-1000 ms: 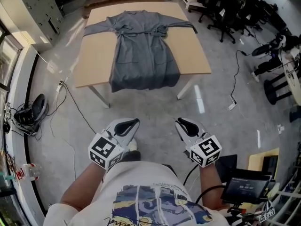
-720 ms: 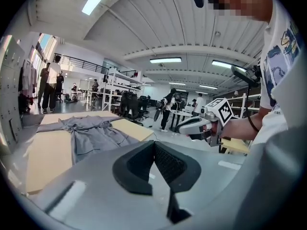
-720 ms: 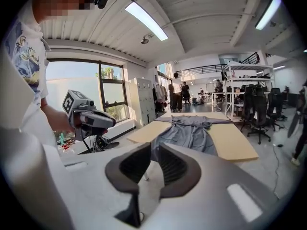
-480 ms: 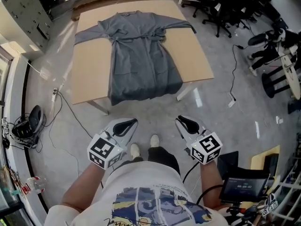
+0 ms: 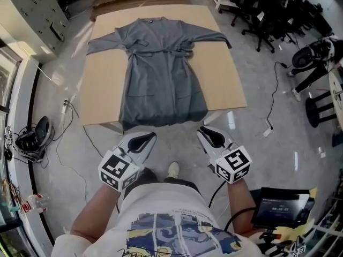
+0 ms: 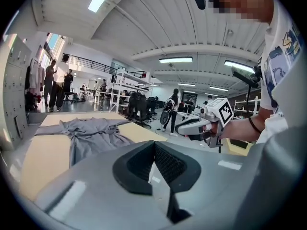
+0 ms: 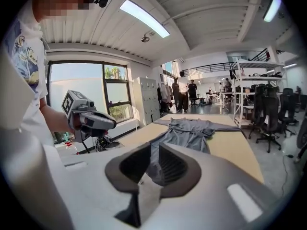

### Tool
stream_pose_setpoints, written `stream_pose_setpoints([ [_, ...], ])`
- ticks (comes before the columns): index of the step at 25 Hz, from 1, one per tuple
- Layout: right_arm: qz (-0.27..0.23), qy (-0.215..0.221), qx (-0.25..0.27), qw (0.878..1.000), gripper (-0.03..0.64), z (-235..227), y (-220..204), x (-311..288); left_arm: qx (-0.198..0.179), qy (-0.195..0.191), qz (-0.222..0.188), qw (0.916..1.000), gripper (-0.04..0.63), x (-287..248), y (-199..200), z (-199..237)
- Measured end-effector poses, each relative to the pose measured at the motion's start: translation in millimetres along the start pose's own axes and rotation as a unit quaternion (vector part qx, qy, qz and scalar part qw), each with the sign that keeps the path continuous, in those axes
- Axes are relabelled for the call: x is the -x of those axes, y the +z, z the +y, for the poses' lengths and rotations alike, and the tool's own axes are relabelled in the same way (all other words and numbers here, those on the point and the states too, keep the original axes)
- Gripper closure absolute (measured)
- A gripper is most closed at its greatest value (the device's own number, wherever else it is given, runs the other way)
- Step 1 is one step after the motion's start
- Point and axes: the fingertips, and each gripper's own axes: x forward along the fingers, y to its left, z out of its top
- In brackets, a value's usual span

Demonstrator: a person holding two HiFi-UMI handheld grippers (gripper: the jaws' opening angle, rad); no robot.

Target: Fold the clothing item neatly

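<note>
A gray robe [image 5: 161, 71] lies flat on a tan table [image 5: 102, 95], with its front side up. The collar is at the far end of the table. Its 2 long sleeves stretch out, 1 to the left and 1 to the right. A belt of the same gray cloth is tied across the middle. The cloth is mostly smooth, with some soft wrinkles around the belt. The bottom edge of the robe hangs a little over the near edge of the table.

The person stands on the shiny floor [image 5: 268, 159] on the near side of the table and holds both tools low, close to the body. Neither tool touches the robe. The left gripper [image 5: 140, 142] has its jaws pressed together with nothing between them. The right gripper [image 5: 210, 136] has its jaws a tiny bit apart, and the thin gap is empty.
</note>
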Motion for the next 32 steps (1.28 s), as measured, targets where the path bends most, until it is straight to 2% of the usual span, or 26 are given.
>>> stream_pose_setpoints([
  [5,0.01,0.016,0.005,1.0,0.567,-23,-6,-22,-0.001,0.012,-0.002,0.9999,0.588,-26,7,12],
  [12,0.005,-0.006,-0.009,1.0,0.566,-54,6,-57,-0.021,-0.012,0.001,0.9997,0.588,-54,29,47],
  [24,0.015,-0.103,-0.052,0.993,0.566,-86,24,-105,-0.047,-0.098,0.007,0.994,0.588,-80,58,111],
  [32,0.022,-0.154,-0.103,0.982,0.534,-120,16,-122,-0.047,-0.131,0.013,0.9902,0.588,-96,60,137],
])
